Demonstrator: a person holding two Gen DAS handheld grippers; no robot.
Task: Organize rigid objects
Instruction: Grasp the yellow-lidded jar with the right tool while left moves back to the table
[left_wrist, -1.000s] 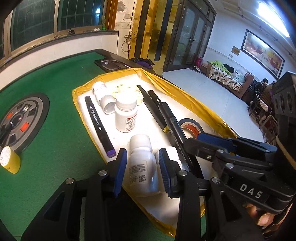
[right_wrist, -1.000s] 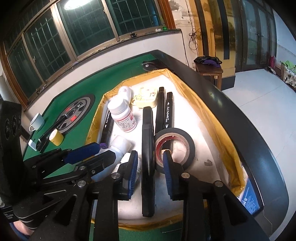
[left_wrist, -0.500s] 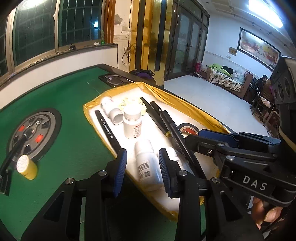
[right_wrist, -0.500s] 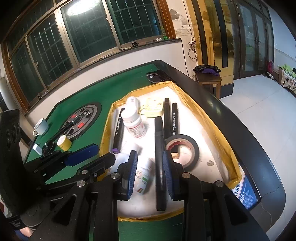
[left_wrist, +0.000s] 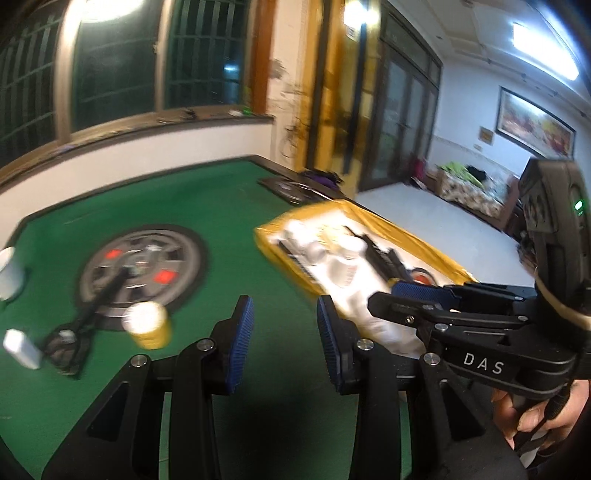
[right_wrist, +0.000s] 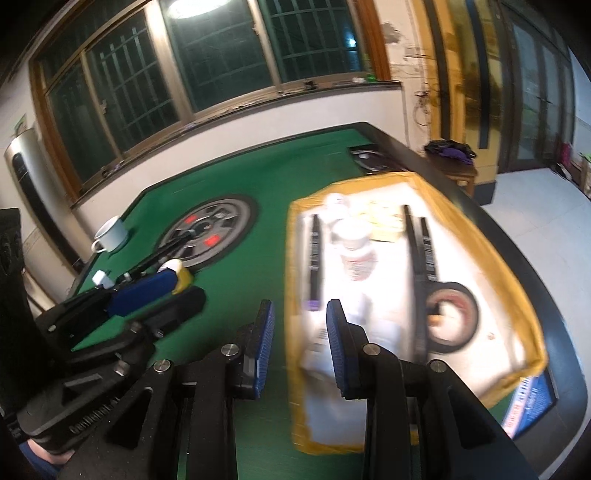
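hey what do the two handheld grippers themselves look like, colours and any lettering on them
Both are matte black frames with silver bolt heads. The left gripper has blue ribbed fingers; so does the right gripper. Seen from the left wrist camera, the right one carries white "DAS" lettering and a green light.

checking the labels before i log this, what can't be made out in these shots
- Bottle labels: right wrist view, motion blur smears the print.
- Marker text: left wrist view, blurred and small.
- Near end of the tray: right wrist view, partly behind the right gripper.
- Blue card print: too blurred to read.
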